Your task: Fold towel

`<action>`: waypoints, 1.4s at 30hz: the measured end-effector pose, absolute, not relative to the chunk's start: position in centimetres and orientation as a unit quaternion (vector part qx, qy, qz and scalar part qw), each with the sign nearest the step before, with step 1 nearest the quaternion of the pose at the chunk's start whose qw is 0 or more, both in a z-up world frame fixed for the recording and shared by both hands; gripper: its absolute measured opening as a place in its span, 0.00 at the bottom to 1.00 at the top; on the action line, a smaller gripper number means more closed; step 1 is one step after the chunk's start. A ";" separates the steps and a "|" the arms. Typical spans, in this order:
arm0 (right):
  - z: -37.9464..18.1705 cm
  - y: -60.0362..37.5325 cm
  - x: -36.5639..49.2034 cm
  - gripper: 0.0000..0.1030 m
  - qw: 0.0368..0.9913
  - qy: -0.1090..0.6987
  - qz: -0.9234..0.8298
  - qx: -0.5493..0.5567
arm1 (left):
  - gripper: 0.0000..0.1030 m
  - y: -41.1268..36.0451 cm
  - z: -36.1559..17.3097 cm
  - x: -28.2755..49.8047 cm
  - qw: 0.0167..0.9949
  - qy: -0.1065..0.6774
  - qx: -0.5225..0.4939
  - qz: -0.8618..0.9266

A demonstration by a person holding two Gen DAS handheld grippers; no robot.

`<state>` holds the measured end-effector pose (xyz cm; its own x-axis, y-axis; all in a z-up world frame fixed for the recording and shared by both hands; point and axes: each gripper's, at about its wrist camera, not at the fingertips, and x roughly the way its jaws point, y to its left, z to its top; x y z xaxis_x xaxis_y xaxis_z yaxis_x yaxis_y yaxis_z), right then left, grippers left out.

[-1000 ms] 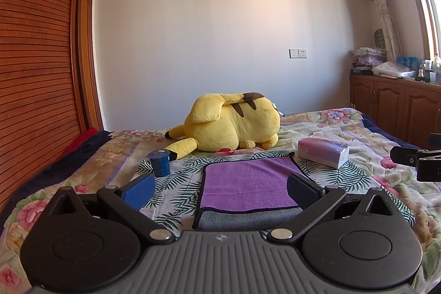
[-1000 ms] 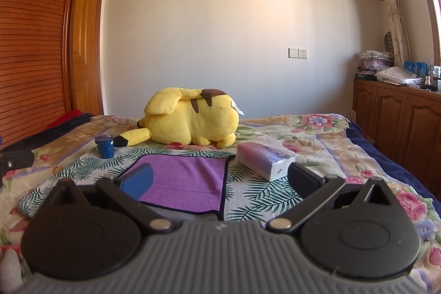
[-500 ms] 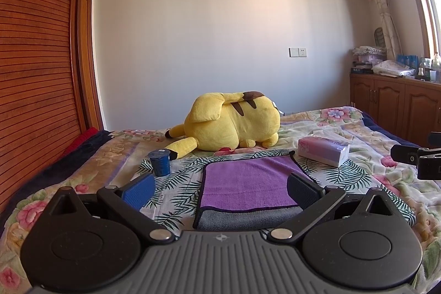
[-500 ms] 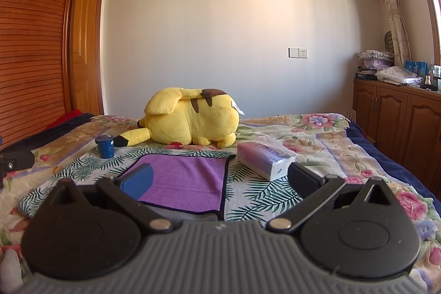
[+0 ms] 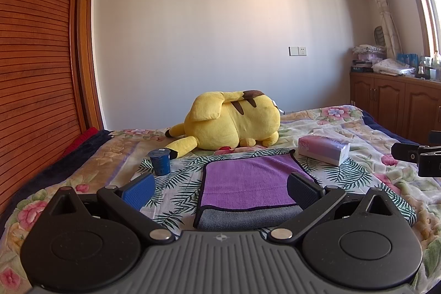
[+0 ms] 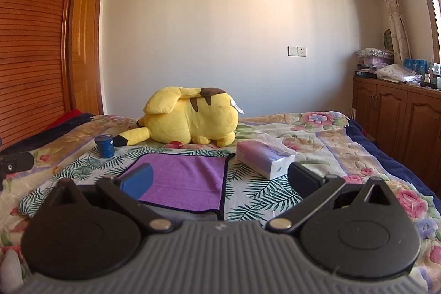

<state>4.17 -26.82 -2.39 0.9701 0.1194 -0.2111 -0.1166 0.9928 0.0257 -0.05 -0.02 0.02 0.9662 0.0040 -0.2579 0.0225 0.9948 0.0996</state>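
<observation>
Floral bedding [image 5: 358, 134] covers the bed where the purple towel [image 5: 248, 178] lies flat, its grey underside showing along the near edge. Both the left gripper [image 5: 220, 188] and right gripper [image 6: 219, 178] hover before it, jaws wide, holding nothing. Beyond sit a tissue pack [image 5: 323, 149], blue cup [image 5: 160, 161] and yellow plush [image 5: 234, 123].

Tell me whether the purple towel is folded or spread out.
Folded, at least once: the purple towel lies flat on the bed, its purple layer doubled over a grey underlayer showing along the near edge.
</observation>
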 end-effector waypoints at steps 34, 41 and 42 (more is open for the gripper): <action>-2.3 -26.9 4.2 1.00 0.992 0.107 0.062 0.007 | 0.84 1.0 -0.8 -0.1 0.990 0.133 0.054 -0.004; -2.4 -26.6 4.4 1.00 0.991 0.113 0.068 0.004 | 0.84 0.4 -0.6 0.4 0.988 0.142 0.059 -0.005; -2.4 -26.5 4.5 1.00 0.991 0.115 0.070 0.003 | 0.84 0.4 -0.6 0.5 0.987 0.147 0.059 -0.007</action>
